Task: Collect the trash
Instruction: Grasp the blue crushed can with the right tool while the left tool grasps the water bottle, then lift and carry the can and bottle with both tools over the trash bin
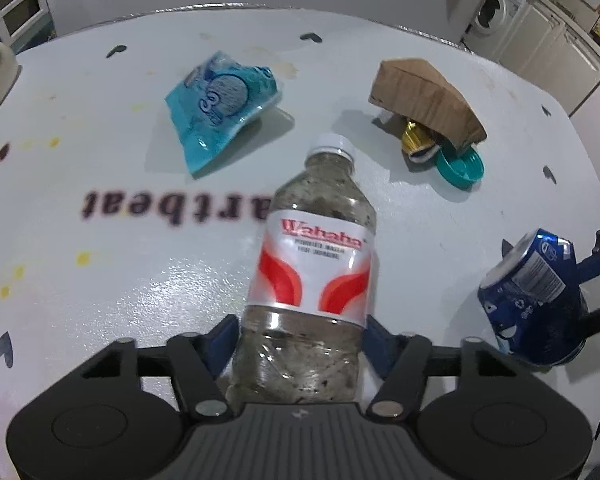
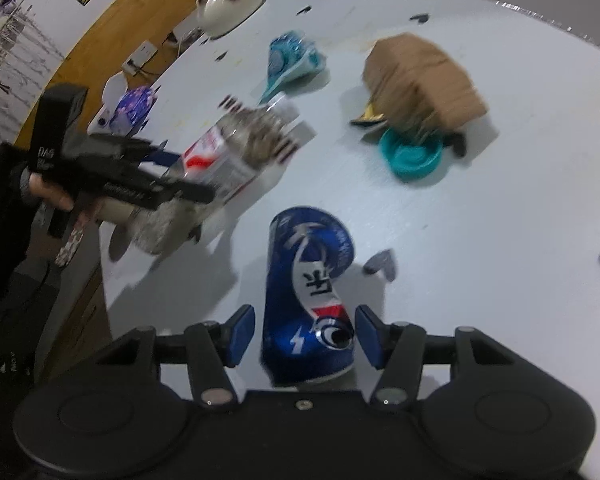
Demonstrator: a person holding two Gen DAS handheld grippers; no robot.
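Note:
My left gripper (image 1: 300, 340) is shut on a clear Wahaha bottle (image 1: 316, 256) with a red and white label and holds it above the white table (image 1: 100, 280). The bottle also shows in the right wrist view (image 2: 236, 148), held by the left gripper (image 2: 172, 184). A crushed blue can (image 2: 308, 296) lies on the table between the blue pads (image 2: 242, 334) of my right gripper (image 2: 304, 336), which stand slightly apart from it. The can also shows in the left wrist view (image 1: 536, 292).
On the table farther off lie a blue crumpled wrapper (image 1: 220, 108), a brown cardboard piece (image 1: 424, 100) over a gold wrapper (image 1: 416, 140), and a teal lid (image 1: 460, 168). A white teapot (image 2: 228, 4) stands at the far left edge. A washing machine (image 1: 496, 12) is beyond the table.

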